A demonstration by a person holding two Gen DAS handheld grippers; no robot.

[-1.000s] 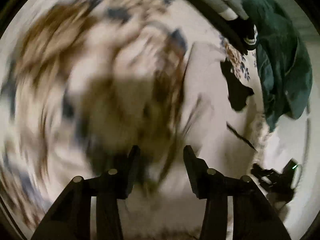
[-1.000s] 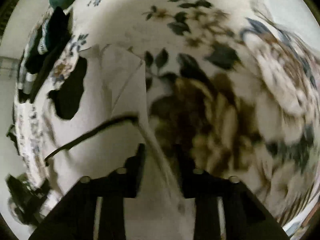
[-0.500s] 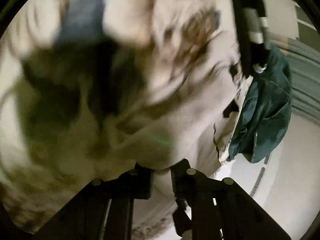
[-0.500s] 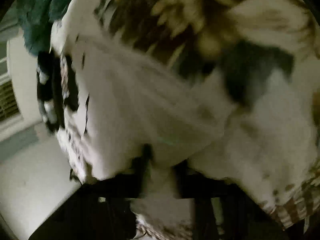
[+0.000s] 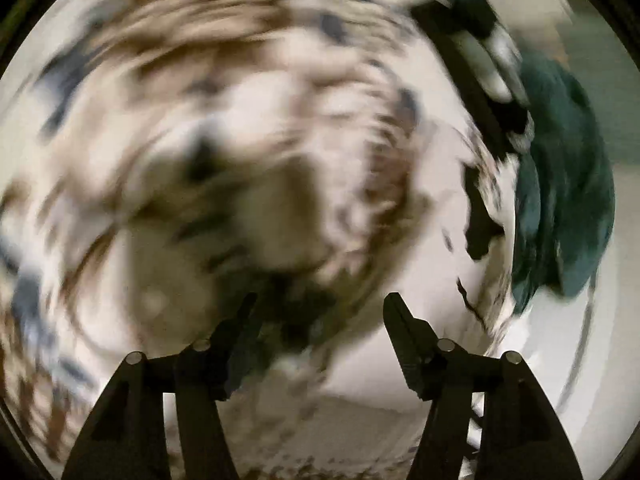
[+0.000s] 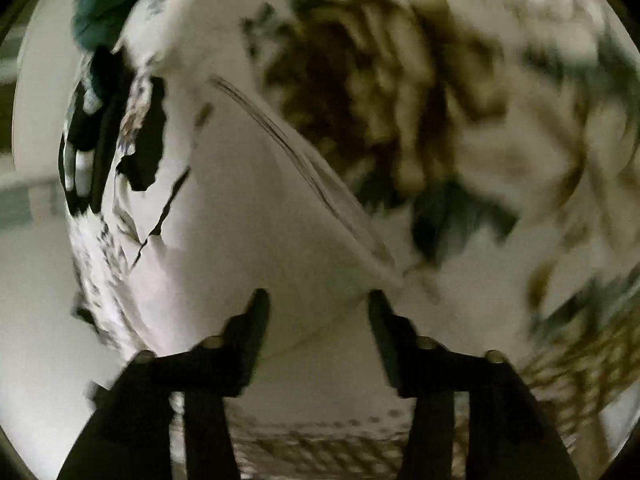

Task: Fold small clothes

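Observation:
A pale white garment lies on a floral-patterned cloth surface; in the right wrist view it fills the middle left, with a dark-trimmed edge running diagonally. My right gripper is open just above the garment's near edge, holding nothing. In the left wrist view the garment shows at the right, pale and blurred. My left gripper is open over the blurred floral surface, holding nothing.
A dark green garment hangs at the surface's far edge, also seen in the right wrist view. A black and white striped item lies beside it, seen too in the right wrist view. Pale floor lies beyond.
Both grippers were shut on the white garment half a second ago and have opened and let it go. Both views swung back toward the surface.

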